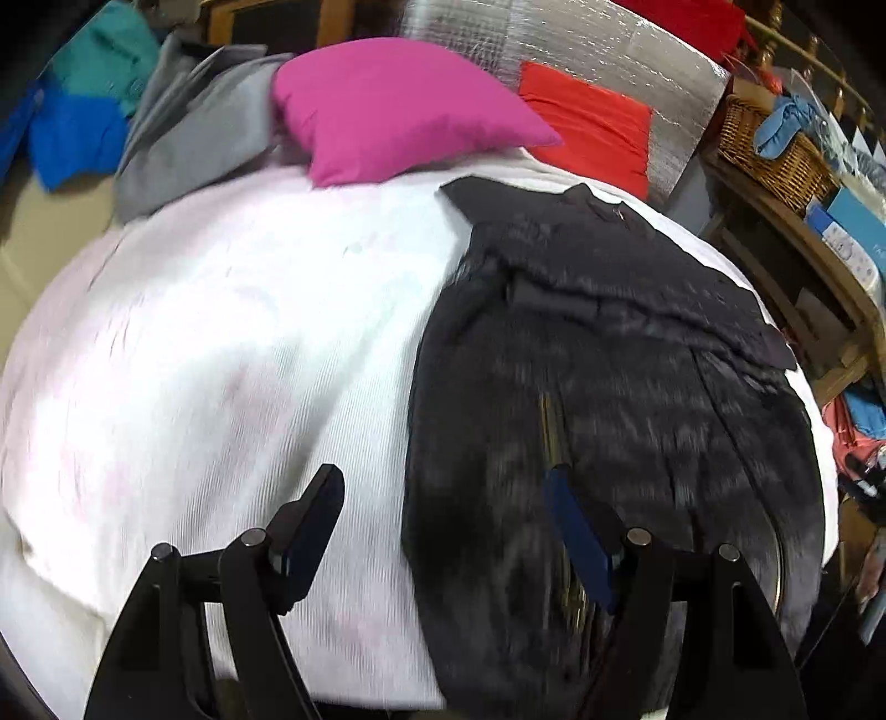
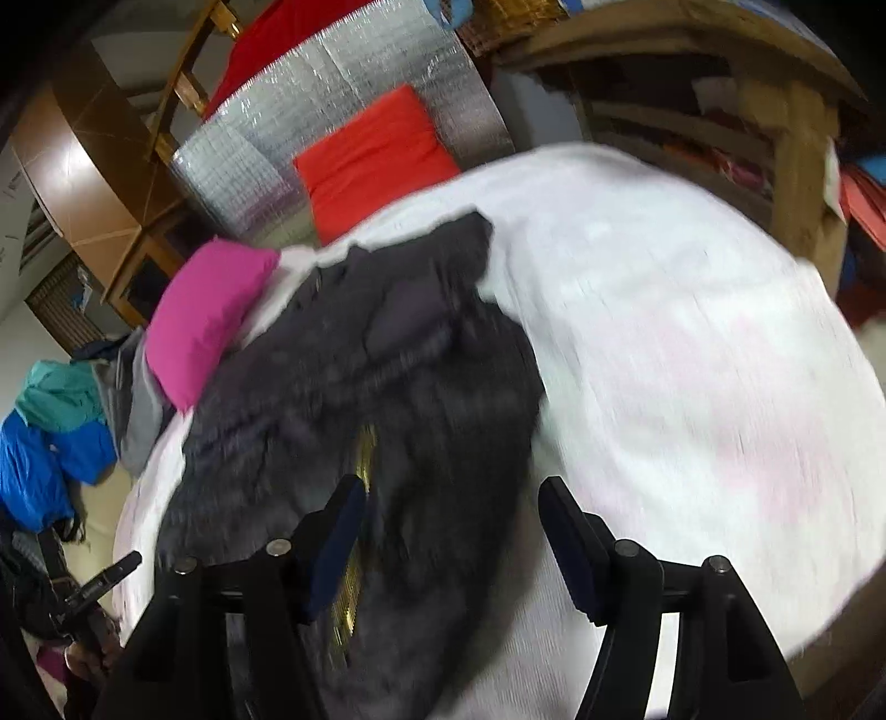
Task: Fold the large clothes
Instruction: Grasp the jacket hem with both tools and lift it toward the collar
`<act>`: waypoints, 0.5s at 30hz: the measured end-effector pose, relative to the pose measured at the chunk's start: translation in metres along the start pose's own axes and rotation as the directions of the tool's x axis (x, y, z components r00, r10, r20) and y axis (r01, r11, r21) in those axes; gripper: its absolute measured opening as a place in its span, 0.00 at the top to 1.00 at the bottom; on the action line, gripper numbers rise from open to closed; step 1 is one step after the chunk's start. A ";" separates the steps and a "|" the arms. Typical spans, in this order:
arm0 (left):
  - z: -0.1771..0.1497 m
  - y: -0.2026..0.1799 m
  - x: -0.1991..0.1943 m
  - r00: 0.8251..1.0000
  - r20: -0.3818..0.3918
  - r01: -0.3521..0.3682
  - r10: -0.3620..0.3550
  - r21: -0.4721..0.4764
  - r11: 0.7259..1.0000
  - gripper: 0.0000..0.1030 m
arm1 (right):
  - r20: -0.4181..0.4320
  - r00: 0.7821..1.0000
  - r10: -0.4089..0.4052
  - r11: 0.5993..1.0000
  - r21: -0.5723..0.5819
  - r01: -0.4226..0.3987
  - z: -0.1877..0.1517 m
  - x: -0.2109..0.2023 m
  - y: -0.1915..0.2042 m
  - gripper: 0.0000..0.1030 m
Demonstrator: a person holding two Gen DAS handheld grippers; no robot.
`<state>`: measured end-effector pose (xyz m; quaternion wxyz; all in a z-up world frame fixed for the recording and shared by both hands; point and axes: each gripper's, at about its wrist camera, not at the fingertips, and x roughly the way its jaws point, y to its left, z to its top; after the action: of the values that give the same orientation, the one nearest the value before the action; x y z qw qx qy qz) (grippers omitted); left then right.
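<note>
A large dark grey jacket (image 1: pixel 609 360) lies spread on the white bed cover (image 1: pixel 221 332), with a gold zipper line (image 1: pixel 548 421) running down its front. My left gripper (image 1: pixel 443 473) is open above the jacket's left edge, one finger over the white cover and the other over the dark cloth. In the right wrist view the same jacket (image 2: pixel 360 360) looks partly bunched, zipper (image 2: pixel 365 448) near the left finger. My right gripper (image 2: pixel 453 483) hangs open over the jacket's lower right part. Nothing is pinched in either gripper. Both views are blurred.
A pink pillow (image 1: pixel 398 122) and an orange-red cushion (image 1: pixel 592 127) sit at the head of the bed against a silver foil panel (image 1: pixel 554 50). Grey clothing (image 1: pixel 194 127) and a blue-teal jacket (image 1: pixel 77 111) are piled at the left. Wooden shelves with a wicker basket (image 1: pixel 775 149) stand at the right.
</note>
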<state>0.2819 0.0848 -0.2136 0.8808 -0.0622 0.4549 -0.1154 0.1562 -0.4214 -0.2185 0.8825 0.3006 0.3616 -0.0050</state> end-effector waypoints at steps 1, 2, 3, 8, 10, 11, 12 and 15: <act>-0.009 0.002 -0.003 1.000 -0.006 0.007 -0.007 -0.009 1.000 0.26 | -0.013 1.000 -0.004 1.000 -0.007 0.004 -0.007 0.001 0.000 0.33; -0.015 0.004 -0.004 1.000 -0.015 0.011 -0.012 -0.017 1.000 0.26 | -0.025 1.000 -0.011 1.000 -0.014 0.010 -0.014 0.001 -0.001 0.33; -0.020 0.005 -0.005 1.000 -0.019 0.009 -0.010 -0.025 1.000 0.26 | -0.035 0.999 -0.013 1.000 -0.019 0.012 -0.021 0.001 -0.001 0.33; -0.032 0.001 -0.011 1.000 -0.016 -0.013 0.013 -0.042 0.999 0.26 | -0.023 1.000 -0.008 1.000 -0.013 0.007 -0.030 0.000 0.002 0.33; -0.038 -0.002 -0.010 0.999 -0.028 -0.031 0.030 -0.027 0.999 0.26 | -0.024 1.000 -0.002 1.000 -0.003 0.002 -0.032 -0.001 0.002 0.31; -0.041 -0.003 -0.008 0.999 -0.039 -0.024 0.023 -0.023 0.999 0.26 | -0.028 1.000 -0.001 1.000 0.005 0.001 -0.032 0.000 0.001 0.31; -0.044 -0.005 -0.008 0.999 -0.049 -0.012 0.011 -0.018 1.000 0.26 | -0.031 0.999 -0.005 1.000 0.009 0.005 -0.034 0.001 0.001 0.31; -0.044 -0.007 -0.006 0.999 -0.052 -0.014 0.013 -0.007 1.000 0.26 | -0.026 0.999 -0.024 1.000 0.015 0.025 -0.031 0.003 0.002 0.31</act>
<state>0.2411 0.0792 -0.2325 0.8693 -0.0593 0.4784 -0.1094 0.1392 -0.4023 -0.2372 0.8754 0.3029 0.3765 -0.0147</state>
